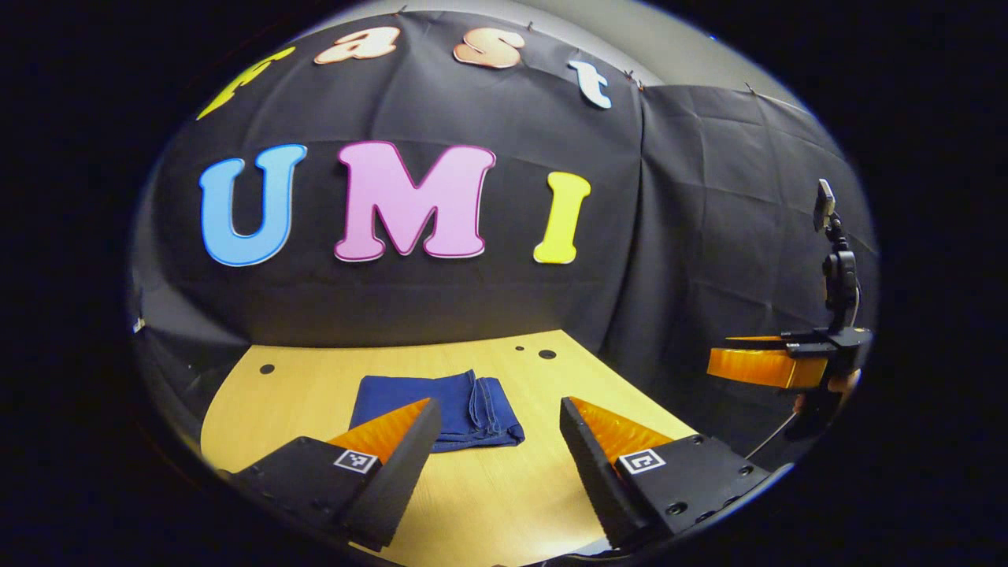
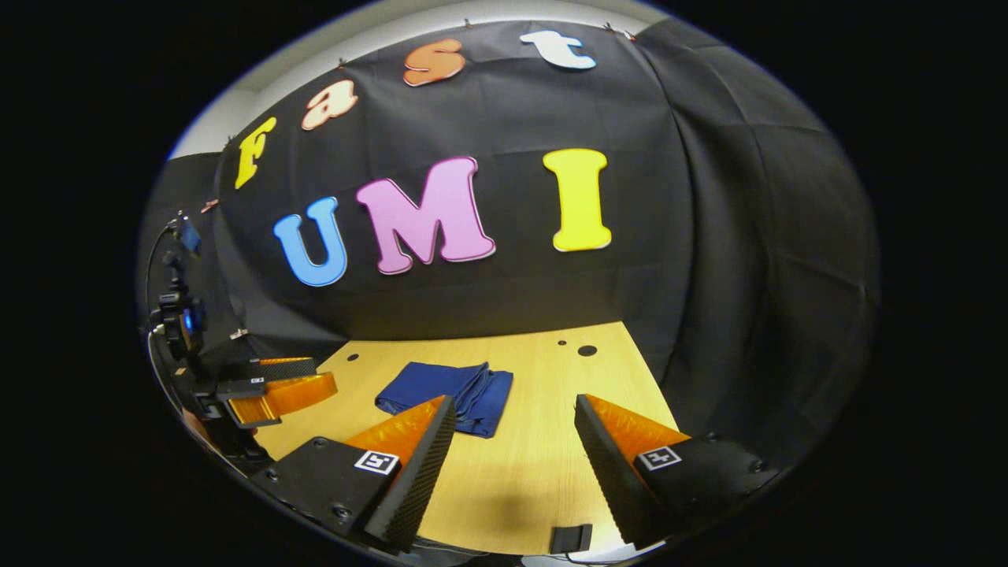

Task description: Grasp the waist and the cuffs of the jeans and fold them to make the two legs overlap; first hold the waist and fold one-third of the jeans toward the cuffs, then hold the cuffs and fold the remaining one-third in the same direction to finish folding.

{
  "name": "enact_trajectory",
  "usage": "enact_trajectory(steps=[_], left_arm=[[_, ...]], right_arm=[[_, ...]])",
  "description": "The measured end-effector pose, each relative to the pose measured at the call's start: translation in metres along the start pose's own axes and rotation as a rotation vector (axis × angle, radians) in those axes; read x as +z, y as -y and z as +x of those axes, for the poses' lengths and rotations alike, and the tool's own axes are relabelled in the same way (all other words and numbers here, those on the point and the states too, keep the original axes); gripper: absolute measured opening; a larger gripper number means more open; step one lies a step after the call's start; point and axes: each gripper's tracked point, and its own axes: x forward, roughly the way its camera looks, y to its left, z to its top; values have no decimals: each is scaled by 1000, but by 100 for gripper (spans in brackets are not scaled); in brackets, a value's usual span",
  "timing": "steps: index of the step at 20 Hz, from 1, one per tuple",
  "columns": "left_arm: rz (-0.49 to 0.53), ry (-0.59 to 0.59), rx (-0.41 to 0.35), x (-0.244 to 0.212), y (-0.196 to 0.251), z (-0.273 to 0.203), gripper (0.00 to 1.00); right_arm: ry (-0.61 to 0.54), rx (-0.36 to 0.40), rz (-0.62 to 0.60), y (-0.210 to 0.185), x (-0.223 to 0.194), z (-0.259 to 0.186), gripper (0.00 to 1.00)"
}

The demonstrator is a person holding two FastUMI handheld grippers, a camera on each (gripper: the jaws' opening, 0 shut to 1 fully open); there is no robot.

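Your left gripper point(image 1: 498, 421) stands wide open with nothing between its fingers, raised above the near edge of the wooden table point(image 1: 488, 504). Your right gripper point(image 2: 513, 421) is likewise spread wide and empty, at much the same height and standoff.

The jeans point(image 1: 441, 409) lie on the table as a compact folded packet, flat, in the lower centre of the left gripper view, just beyond and partly behind the tip of that gripper's left finger. In the right gripper view the jeans point(image 2: 449, 394) sit left of centre, again just past the left finger's tip. From both grippers the packet lies ahead and a little to the left in frame; neither touches it.

The stacked layered edges show along the packet's right side in both views, and that edge runs away from you, toward the booth wall. I cannot tell which end is waist and which is cuffs.

In the left gripper view your right gripper point(image 1: 768, 364) appears at the right edge of the frame, off the table and well apart from the jeans. In the right gripper view your left gripper point(image 2: 279, 398) hangs at the lower left, over the table's edge, near the packet.

Judgement: the folds appear complete; the left gripper is the nearer one should any straightening be required.
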Motion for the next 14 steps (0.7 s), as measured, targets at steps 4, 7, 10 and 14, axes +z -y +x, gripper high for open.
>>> enact_trajectory(steps=[4,7,10,14], left_arm=[[-45,120,66,13,-4,-57,95],[-1,175,93,30,-1,-81,96],[8,201,120,45,6,-93,95],[-9,222,215,60,8,-103,96]], right_arm=[[130,17,-112,-33,48,-39,96],[224,-14,-120,-38,80,-61,98],[308,-29,-159,-35,101,-73,98],[325,3,-194,-32,105,-68,100]])
